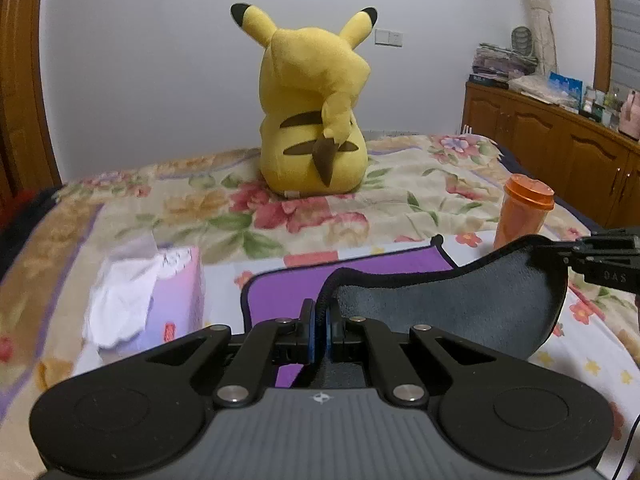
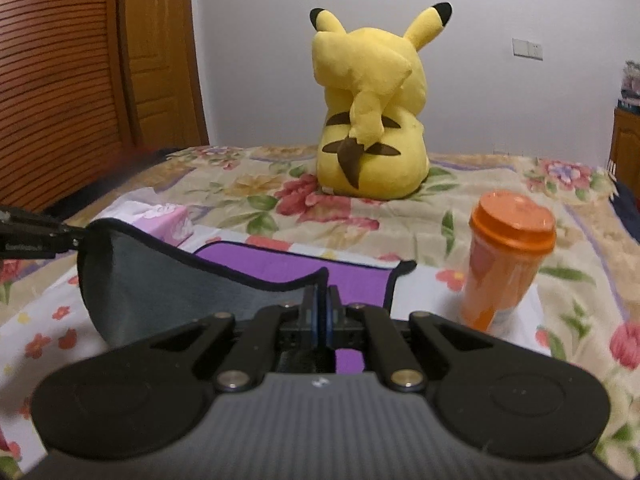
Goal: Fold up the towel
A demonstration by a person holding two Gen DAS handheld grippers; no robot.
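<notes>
The towel point(image 1: 448, 304) lies near the front of the bed, purple on one face and grey on the other, edged with a dark hem. Its near edge is lifted off the quilt point(image 1: 400, 196), so the grey face hangs up like a sagging sheet while the far purple part still lies flat. The left gripper point(image 1: 320, 316) is clamped on the near left corner, its blue pads pressed together with the hem between them. The right gripper point(image 2: 321, 304) is likewise closed on the near right corner, the cloth pinched in its narrow gap. In the left wrist view the right gripper's tip shows at the far right edge, holding the raised corner; in the right wrist view the left one shows at the left edge the same way.

Just right of the towel stands an orange cup point(image 2: 508, 264) with an orange lid, upright on the quilt. To the left sits a pink tissue box point(image 1: 160, 304) with white tissue spilling out. Farther back, in the middle of the floral quilt, a yellow plush point(image 1: 312, 108) sits facing the white wall. A wooden cabinet point(image 1: 560, 148) stands along the right.
</notes>
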